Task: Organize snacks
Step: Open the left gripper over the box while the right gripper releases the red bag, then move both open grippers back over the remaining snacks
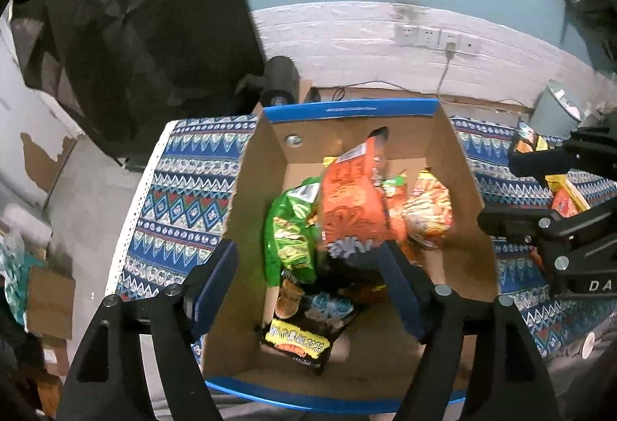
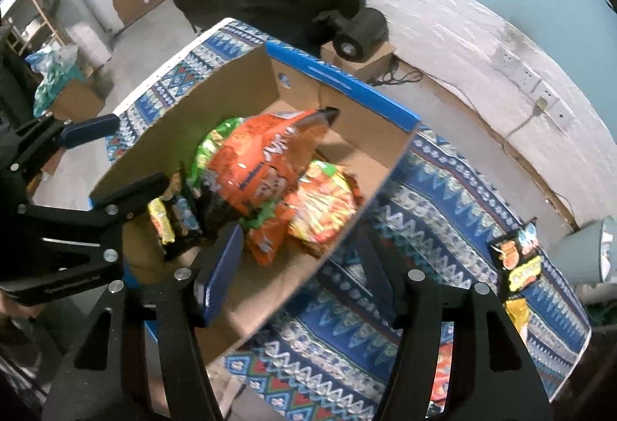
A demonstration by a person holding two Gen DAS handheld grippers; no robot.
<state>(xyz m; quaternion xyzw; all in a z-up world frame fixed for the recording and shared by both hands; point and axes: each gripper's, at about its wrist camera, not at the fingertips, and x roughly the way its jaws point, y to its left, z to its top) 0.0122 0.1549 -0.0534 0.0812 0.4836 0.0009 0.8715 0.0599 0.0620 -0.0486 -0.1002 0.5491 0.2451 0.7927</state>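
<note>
A cardboard box with blue rims [image 1: 347, 110] [image 2: 339, 85] stands on a patterned cloth. It holds several snack bags: an orange bag [image 1: 351, 197] [image 2: 262, 166] on top, a green bag [image 1: 289, 228], a black and yellow bag [image 1: 308, 328] and a striped orange bag [image 1: 428, 208] [image 2: 327, 205]. My left gripper [image 1: 308, 286] is open above the box's near end, empty. My right gripper [image 2: 297, 274] is open and empty, straddling the box's right wall. It shows in the left wrist view [image 1: 547, 197] at right.
The patterned cloth [image 1: 185, 197] [image 2: 443, 212] covers the table. More snack bags [image 2: 516, 259] [image 1: 540, 158] lie on it right of the box. A black roll [image 1: 279, 81] sits behind the box. A grey bin [image 1: 555, 108] stands at right.
</note>
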